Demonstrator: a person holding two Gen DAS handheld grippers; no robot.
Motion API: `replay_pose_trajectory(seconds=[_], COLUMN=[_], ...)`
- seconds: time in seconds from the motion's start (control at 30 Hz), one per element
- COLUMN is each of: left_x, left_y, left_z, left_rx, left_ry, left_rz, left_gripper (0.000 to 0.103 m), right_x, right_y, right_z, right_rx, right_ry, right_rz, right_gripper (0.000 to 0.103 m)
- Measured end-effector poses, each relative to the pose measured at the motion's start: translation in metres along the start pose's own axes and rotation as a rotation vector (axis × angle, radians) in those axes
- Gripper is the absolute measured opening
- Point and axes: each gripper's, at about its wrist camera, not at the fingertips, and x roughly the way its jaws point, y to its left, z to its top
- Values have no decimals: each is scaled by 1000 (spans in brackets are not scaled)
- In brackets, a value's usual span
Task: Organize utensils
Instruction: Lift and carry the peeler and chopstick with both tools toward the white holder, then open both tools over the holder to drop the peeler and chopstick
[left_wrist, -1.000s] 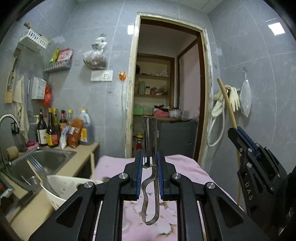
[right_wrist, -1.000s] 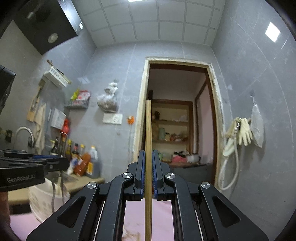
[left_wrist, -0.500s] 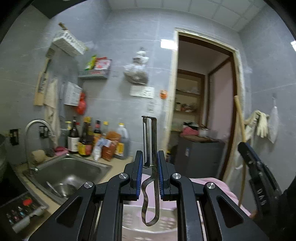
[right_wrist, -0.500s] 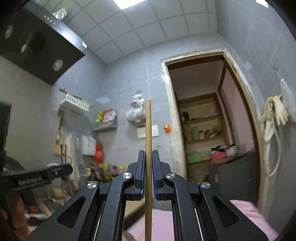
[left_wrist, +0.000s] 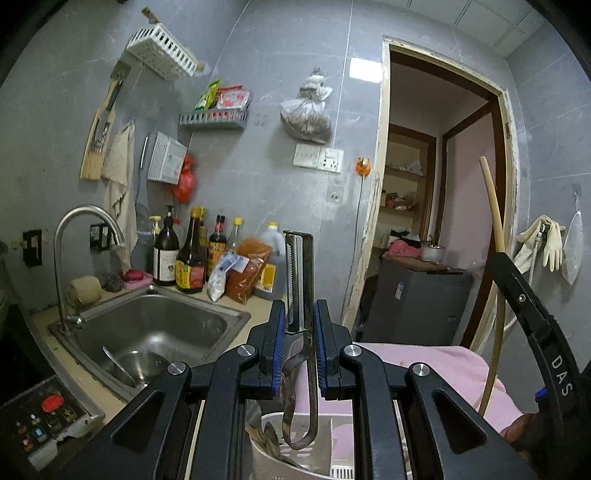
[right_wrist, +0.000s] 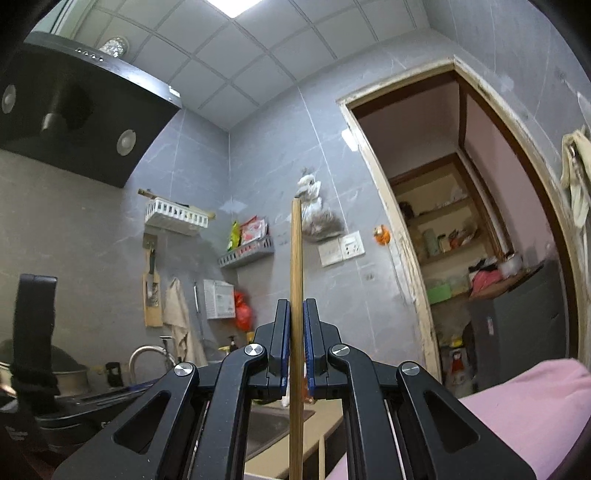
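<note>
Left wrist view: the left tongs (left_wrist: 299, 347) are closed on a metal peeler (left_wrist: 300, 295), blade end pointing up and away from the camera, looped handle hanging below the pads over a white utensil holder (left_wrist: 295, 458) whose slotted wall shows at the bottom edge; other metal utensils stand inside it. Only this view shows the steel sink (left_wrist: 155, 332) with its curved faucet (left_wrist: 74, 236), a row of sauce bottles (left_wrist: 192, 254) on the counter (left_wrist: 255, 301) behind the sink, and a pink cloth (left_wrist: 443, 365) just behind the holder. At the right edge the right tongs (left_wrist: 517, 291) appear from the side, gripping a wooden chopstick (left_wrist: 491, 206) that rises tilted above them.

Right wrist view: the right tongs (right_wrist: 295, 343) are shut narrowly on the same chopstick (right_wrist: 296, 258), which runs straight up the middle of the frame. This view, angled upward, alone shows the black range hood (right_wrist: 85, 110) and the tiled ceiling (right_wrist: 258, 44). The holder and the peeler are outside it; only a corner of the sink (right_wrist: 273, 424) shows low between the arms.

Both views: a grey tiled wall with a white basket shelf (left_wrist: 162, 51) and an open doorway (right_wrist: 461, 221).
</note>
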Motion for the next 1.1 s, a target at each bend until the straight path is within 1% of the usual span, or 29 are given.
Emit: replay_pose_trajectory(seconds=[0.27,0.33,0.43,0.57,0.93,1.1], left_x=[14,16,19,21,27,29], left_y=[-3,-2,-2,-2,-5,-5], left_z=[-10,-13,-17,-20,-28,-34], left_rx=[-3,-18,-6,-14,16,16], left_ry=[28,42,52,62,88,107], left_rz=[26,18,32,21,35,22], left_gripper=[12,12,12,12,12,12], right_x=[7,8,9,11,16,13], right_y=[2,2,1,-2,-8,-7], right_z=[-15,-16,-17,-20,-33,-36], right_rx=[-10,-20,-24,-24,-36,-52], right_ry=[8,5,-3,-2,36,48], right_rz=[11,-1,-23,-42,-67,-76], right_gripper=[5,5,5,5,5,5])
